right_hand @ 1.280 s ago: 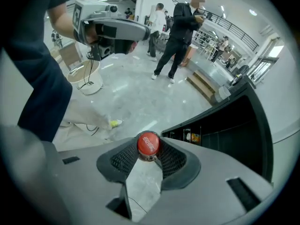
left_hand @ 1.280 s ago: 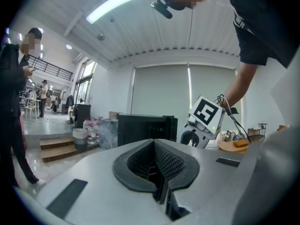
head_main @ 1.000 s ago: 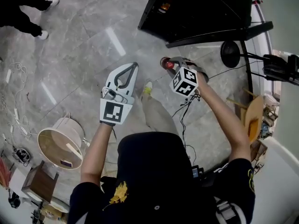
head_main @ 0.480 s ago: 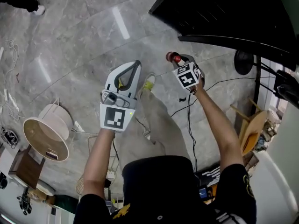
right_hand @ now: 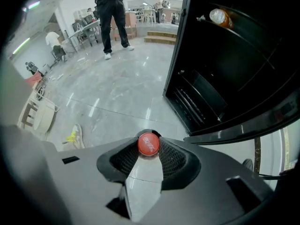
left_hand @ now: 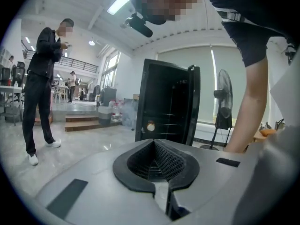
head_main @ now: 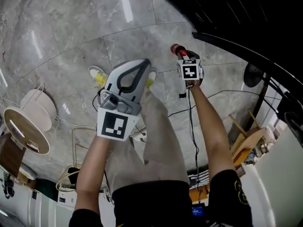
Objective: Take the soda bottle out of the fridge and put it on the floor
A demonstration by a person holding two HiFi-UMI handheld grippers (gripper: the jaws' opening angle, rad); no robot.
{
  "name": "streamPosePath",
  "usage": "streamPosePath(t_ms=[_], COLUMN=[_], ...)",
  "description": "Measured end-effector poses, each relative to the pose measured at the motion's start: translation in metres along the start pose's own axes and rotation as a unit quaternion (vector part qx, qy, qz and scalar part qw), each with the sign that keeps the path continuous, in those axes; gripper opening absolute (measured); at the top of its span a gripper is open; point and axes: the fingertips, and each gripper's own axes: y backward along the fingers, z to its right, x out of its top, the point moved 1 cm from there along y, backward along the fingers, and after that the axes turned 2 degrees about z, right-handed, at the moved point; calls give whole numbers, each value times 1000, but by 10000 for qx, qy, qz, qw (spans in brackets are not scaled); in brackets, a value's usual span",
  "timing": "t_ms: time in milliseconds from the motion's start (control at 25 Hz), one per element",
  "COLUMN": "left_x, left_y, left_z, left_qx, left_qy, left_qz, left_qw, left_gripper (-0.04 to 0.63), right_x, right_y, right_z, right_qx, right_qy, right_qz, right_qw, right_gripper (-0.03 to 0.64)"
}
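The soda bottle (head_main: 176,48) shows its red cap (right_hand: 148,144), and my right gripper (head_main: 181,54) is shut on it just below the cap, pointing steeply down at the grey floor. In the right gripper view the cap sits between the black pads (right_hand: 171,158) near the tips, hiding the bottle's body. The black fridge (right_hand: 220,74) stands open to the right, with another drink (right_hand: 220,17) on a shelf. My left gripper (head_main: 142,64) is shut with nothing in it, held level left of the bottle and facing the fridge (left_hand: 168,104).
A white round stool (head_main: 26,126) lies at the left, and a yellow-and-white shoe (head_main: 97,74) is on the floor ahead. Cables (head_main: 191,122) run under my right arm. A fan base (head_main: 253,74) and wooden chair (head_main: 246,143) sit right. A person (left_hand: 40,78) stands beyond.
Both grippers have sunk toward the floor, the right one still shut on the bottle. The right gripper has rolled. The fridge has slid toward the top right of the head view.
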Motion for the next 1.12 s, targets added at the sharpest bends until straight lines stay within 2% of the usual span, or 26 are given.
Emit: streamPosePath(t_ms=[120, 280, 480, 600, 840, 1120], left_x=[-32, -68, -124, -146, -177, -190], left_y=[-14, -36, -41, -39, -34, -32], left_z=[-9, -17, -24, -29, -28, -30], left_qx=[141, 247, 319, 542, 499, 535], left_qy=[324, 571, 666, 1006, 989, 1042], left_qz=[42, 106, -49, -103, -365, -472], left_qw=[9994, 9980, 9973, 9934, 9932, 9920], left_gripper=[18, 18, 18, 18, 18, 18], right_x=[-21, -42, -61, -63, -61, -53], right_y=[-48, -103, -167, -190, -223, -234], right_z=[-6, -11, -20, -23, -33, -50], right_qx=[-47, -31, 5, -34, 71, 211], right_qy=[-59, -130, -101, -195, -210, 193], right_qz=[-144, -297, -412, -409, -426, -527], right_qw=[9999, 9995, 9991, 9990, 9988, 9982], right_gripper=[129, 129, 129, 129, 129, 129])
